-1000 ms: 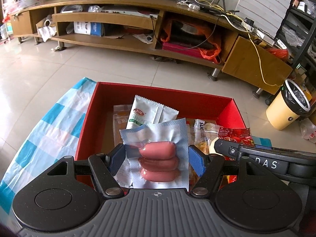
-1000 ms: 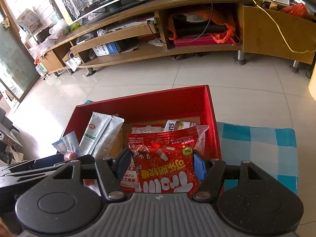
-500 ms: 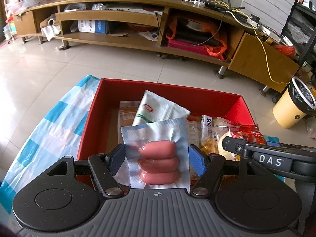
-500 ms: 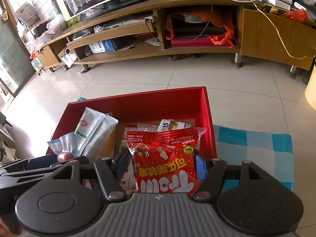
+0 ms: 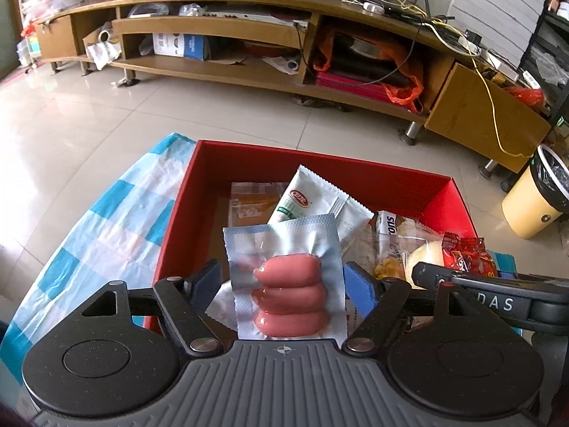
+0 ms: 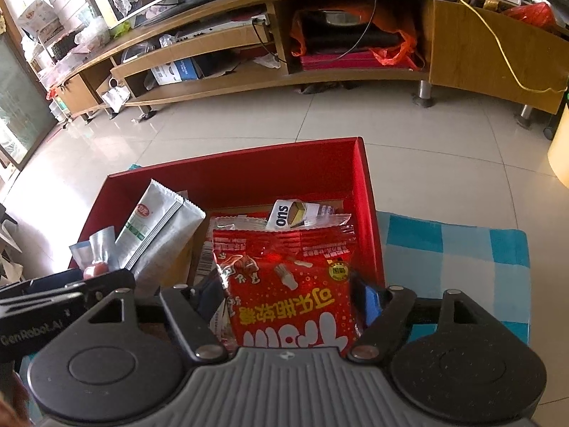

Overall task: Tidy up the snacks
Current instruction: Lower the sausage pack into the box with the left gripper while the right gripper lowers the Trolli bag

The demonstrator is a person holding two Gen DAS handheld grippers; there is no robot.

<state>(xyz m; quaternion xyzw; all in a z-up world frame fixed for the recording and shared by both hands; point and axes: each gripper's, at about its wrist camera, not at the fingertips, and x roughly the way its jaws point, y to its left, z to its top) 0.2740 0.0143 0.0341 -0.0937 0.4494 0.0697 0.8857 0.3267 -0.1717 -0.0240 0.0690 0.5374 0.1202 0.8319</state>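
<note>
A red box (image 5: 320, 167) stands on a blue-and-white checked cloth (image 5: 106, 220) and holds several snack packets. My left gripper (image 5: 284, 281) holds a silver vacuum pack of three pink sausages (image 5: 290, 291) between its blue pads, over the box's near left part. My right gripper (image 6: 288, 295) holds a red candy bag with Chinese writing (image 6: 288, 284) over the box's (image 6: 256, 174) near right part. A white-and-green sachet (image 5: 313, 203) leans upright in the box behind the sausages; it also shows in the right wrist view (image 6: 156, 235).
A long wooden TV cabinet (image 5: 249, 35) with cluttered shelves runs across the back. A yellow waste bin (image 5: 533, 199) stands on the tiled floor to the right. The cloth (image 6: 455, 249) extends right of the box. Each gripper sees the other beside it.
Both grippers have risen a little and tilted, so the box sits lower and further in view. Both packets stay gripped. The white-and-green sachet now leans more upright.
</note>
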